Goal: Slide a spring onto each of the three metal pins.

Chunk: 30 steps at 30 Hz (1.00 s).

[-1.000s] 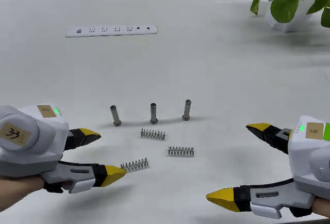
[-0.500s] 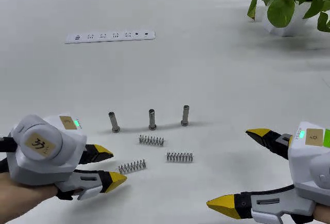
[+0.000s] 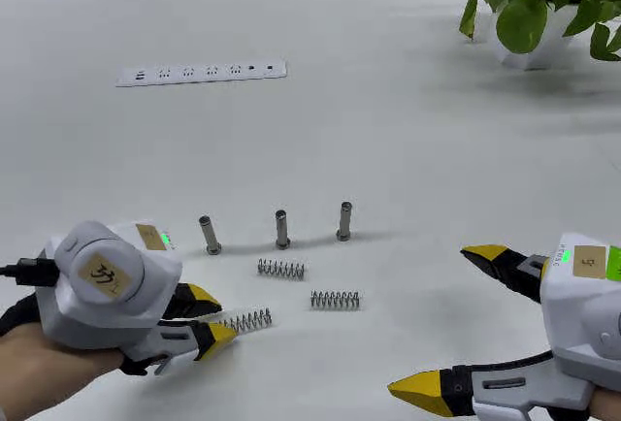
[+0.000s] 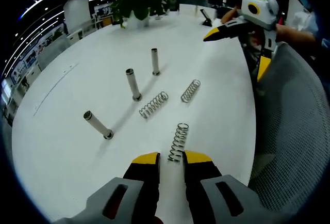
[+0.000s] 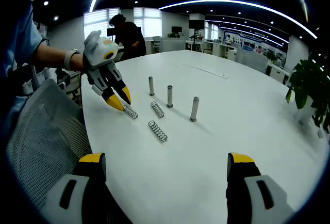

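Jaws of left gripper narrowly spread at end of nearest spring; right gripper wide apart. 3 pins bare, 3 springs loose near tabletop edge.

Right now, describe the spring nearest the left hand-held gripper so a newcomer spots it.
On the white workbench, three springs lie in front of a row of upright pins. Yours is the leftmost spring, nearest the person, angled, with one end at the yellow tips of the left hand-held gripper.
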{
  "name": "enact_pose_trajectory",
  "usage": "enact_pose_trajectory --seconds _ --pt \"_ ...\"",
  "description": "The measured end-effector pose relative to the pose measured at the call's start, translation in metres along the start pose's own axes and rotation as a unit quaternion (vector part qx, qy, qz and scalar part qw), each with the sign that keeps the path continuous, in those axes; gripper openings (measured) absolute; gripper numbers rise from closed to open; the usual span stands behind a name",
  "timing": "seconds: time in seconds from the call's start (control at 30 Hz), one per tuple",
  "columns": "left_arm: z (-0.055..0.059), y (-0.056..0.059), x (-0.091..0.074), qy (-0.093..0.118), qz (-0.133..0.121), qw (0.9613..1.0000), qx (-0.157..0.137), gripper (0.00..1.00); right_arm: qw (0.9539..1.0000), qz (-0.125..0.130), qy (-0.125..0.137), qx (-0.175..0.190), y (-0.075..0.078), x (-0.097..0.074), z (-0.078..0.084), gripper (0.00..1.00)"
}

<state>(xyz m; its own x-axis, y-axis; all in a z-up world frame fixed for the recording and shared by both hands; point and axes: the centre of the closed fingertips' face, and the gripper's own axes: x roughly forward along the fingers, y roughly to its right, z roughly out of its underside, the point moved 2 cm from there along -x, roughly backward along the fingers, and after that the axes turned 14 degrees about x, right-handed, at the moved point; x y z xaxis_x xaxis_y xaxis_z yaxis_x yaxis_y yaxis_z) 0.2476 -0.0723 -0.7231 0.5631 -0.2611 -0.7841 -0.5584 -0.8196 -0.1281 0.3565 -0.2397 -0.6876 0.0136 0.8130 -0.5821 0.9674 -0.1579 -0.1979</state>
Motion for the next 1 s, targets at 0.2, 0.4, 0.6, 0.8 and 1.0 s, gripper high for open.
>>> enact_pose_trajectory --seconds 0.2,0.4,0.6,0.8,1.0 --pt "0.0011 0.0039 0.0018 -0.012 0.003 0.9998 0.017 0.17 1.0000 0.000 0.000 0.000 -0.0002 -0.0002 0.0000 0.99" --pt "0.0019 0.0052 0.0037 -0.014 0.006 0.9997 0.019 0.15 1.0000 0.000 0.001 0.001 -0.0002 -0.0004 -0.0001 0.99" --pt "0.0032 0.0055 0.0067 -0.020 0.008 0.9996 0.017 0.14 1.0000 0.001 0.001 0.002 0.0003 -0.0005 0.0005 0.99" --pt "0.0006 0.0053 0.0071 -0.025 0.005 0.9993 0.026 0.13 1.0000 -0.001 -0.001 0.003 0.0012 0.0003 0.0022 0.99" --pt "0.0002 0.0045 0.0082 -0.036 0.002 0.9984 0.044 0.11 1.0000 -0.003 -0.001 0.004 0.0010 0.0014 0.0022 0.99"
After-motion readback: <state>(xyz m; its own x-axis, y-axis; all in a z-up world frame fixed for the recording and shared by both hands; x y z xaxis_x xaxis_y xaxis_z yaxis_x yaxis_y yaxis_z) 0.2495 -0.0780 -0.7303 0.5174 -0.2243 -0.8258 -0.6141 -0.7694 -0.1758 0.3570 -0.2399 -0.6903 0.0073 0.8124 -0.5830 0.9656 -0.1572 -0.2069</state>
